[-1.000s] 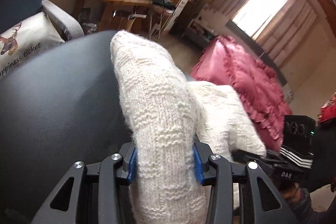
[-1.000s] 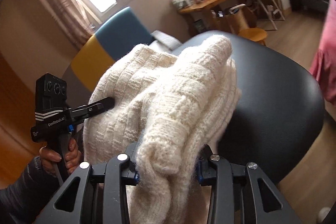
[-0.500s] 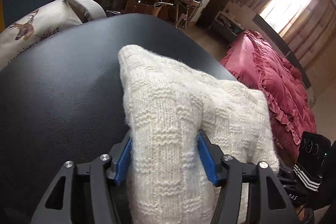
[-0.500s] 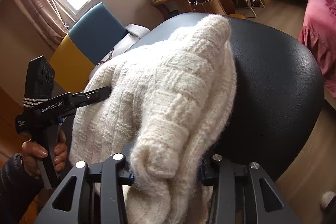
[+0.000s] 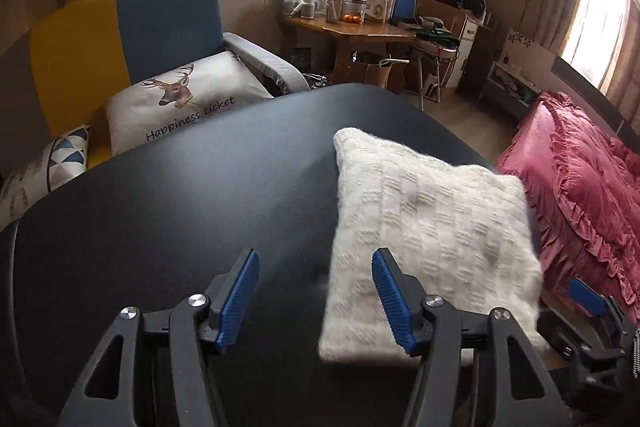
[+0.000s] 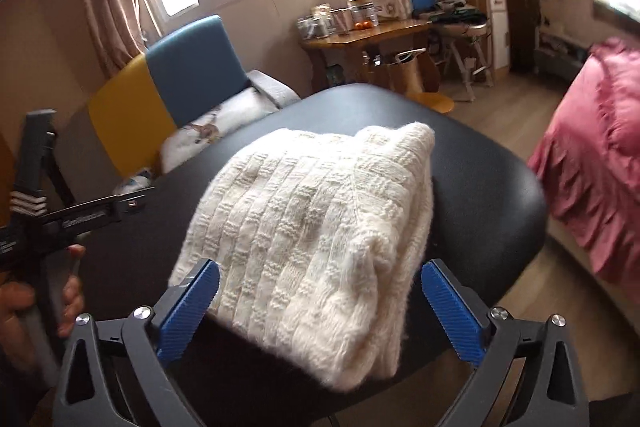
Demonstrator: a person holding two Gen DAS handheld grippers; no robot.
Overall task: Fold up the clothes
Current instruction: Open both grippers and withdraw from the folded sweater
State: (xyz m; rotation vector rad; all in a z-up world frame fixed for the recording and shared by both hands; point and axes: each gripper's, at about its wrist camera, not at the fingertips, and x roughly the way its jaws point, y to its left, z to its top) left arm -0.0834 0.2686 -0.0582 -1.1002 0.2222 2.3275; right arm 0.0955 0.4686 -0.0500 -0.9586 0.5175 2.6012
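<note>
Both claws stand released. Left claw (image 5: 316, 297) hovers over bare black bench (image 5: 180, 211), the folded white sweater (image 5: 432, 231) just right of it. Right claw (image 6: 320, 311) is opening, the sweater's near edge between its spread pads, untouched.

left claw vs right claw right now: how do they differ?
The left claw has only bare black table between its pads, the folded white sweater lying off to its right. The right claw straddles the sweater's near end and its jaws are opening. Both stand wide, neither pressing on the knit.
</note>
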